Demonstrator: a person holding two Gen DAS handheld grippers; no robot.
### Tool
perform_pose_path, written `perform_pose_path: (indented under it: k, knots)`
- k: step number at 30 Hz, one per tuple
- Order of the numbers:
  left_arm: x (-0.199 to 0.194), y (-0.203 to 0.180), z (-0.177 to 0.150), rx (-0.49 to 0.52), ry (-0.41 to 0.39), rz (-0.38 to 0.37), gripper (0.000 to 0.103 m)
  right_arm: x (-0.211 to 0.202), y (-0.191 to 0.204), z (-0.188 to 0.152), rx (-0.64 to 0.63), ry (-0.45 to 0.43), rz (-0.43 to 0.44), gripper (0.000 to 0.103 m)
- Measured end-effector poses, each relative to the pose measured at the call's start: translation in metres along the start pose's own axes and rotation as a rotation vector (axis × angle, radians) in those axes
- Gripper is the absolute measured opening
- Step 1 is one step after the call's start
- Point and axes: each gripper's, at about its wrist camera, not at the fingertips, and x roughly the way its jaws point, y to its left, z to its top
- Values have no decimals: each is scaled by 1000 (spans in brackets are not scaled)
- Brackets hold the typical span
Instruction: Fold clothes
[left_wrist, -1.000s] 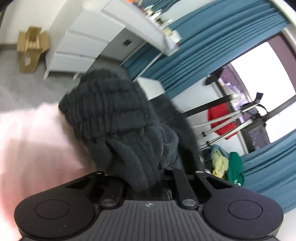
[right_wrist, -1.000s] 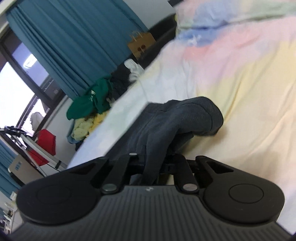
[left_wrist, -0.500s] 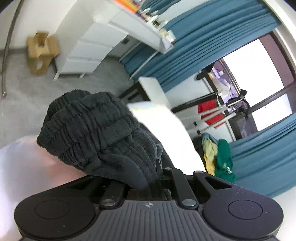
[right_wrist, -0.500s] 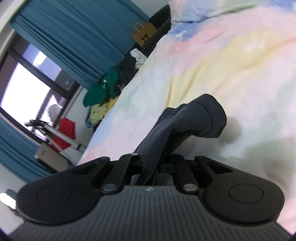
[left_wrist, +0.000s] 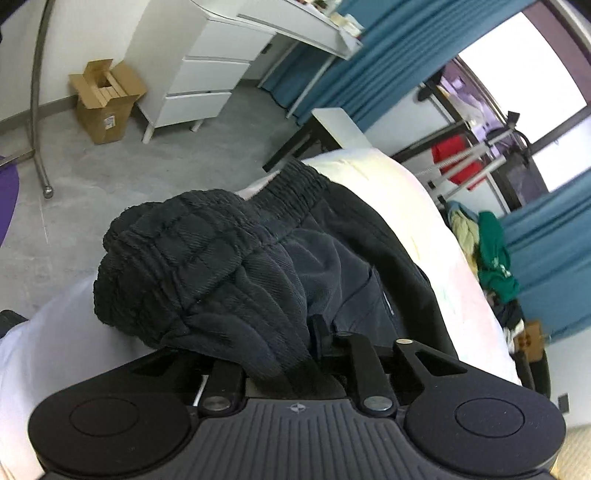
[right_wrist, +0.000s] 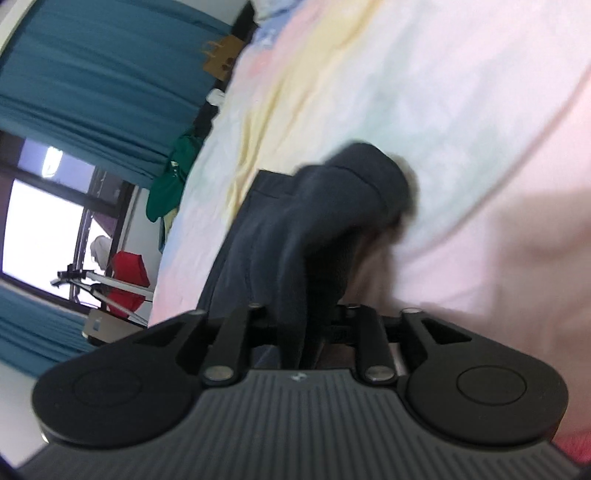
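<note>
Dark grey trousers (left_wrist: 207, 266) lie along the near edge of the pastel bed (left_wrist: 406, 206). Their ribbed elastic waistband (left_wrist: 295, 188) is bunched over my left gripper (left_wrist: 291, 343). That gripper's jaws are opening; the cloth still lies between them and hides the left finger. In the right wrist view, which is blurred, the other end of the trousers (right_wrist: 295, 221) rests on the sheet (right_wrist: 443, 110) with its hem curled over. My right gripper (right_wrist: 310, 325) is low over the sheet. Its jaws are opening, and the cloth hangs loosely between them with a gap beside it.
Past the bed's end are a grey floor, a white drawer unit (left_wrist: 199, 74), a cardboard box (left_wrist: 105, 99) and a metal stand (left_wrist: 40, 110). A heap of green and yellow clothes (left_wrist: 495, 254) lies by the blue curtains. A rack with a red garment (left_wrist: 458, 158) stands at the window.
Both hands carried the trousers across and down to the bed, where they now lie stretched out. Both grippers' jaws have parted slightly, and the right view has rolled.
</note>
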Motion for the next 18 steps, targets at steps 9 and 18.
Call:
perform_pose_path:
  k: [9,18]
  knots:
    - [-39,-13,4,246,44,24,65,20,7,-4,-52,100,110,55]
    - [-97,-84,-31,495,-171,55,86,36,20,-27,-202,-83,52,15]
